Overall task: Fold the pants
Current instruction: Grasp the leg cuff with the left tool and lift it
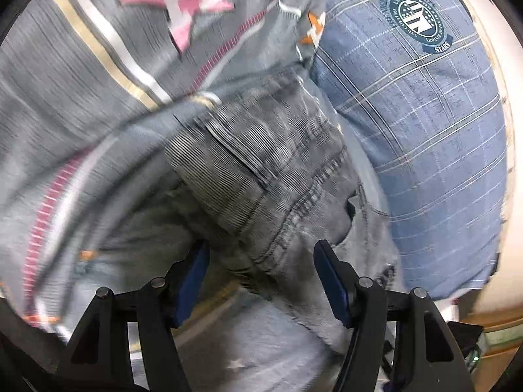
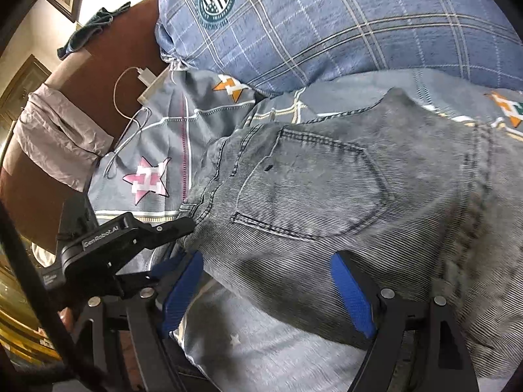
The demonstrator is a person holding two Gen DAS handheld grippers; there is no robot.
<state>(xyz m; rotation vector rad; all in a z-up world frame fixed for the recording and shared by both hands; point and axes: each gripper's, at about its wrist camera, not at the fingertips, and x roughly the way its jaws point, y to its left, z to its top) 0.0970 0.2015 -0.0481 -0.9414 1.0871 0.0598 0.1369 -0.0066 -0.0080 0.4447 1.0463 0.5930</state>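
Observation:
Grey washed jeans [image 2: 327, 196] lie on a grey bedsheet with star prints [image 2: 153, 137], back pocket facing up. My right gripper [image 2: 266, 281] is open, its blue pads on either side of the jeans' near edge, not closed on it. My left gripper [image 1: 261, 271] is also open, with the waistband of the jeans [image 1: 268, 176] between its blue pads. The left gripper's black body [image 2: 124, 241] shows in the right wrist view at the jeans' left end.
A blue plaid pillow with a round badge [image 2: 327, 23] lies behind the jeans; it also shows in the left wrist view [image 1: 425, 114]. A white charger and cable [image 2: 130, 91] lie on the sheet by the brown headboard [image 2: 108, 49]. A beige cloth [image 2: 62, 130] hangs over it.

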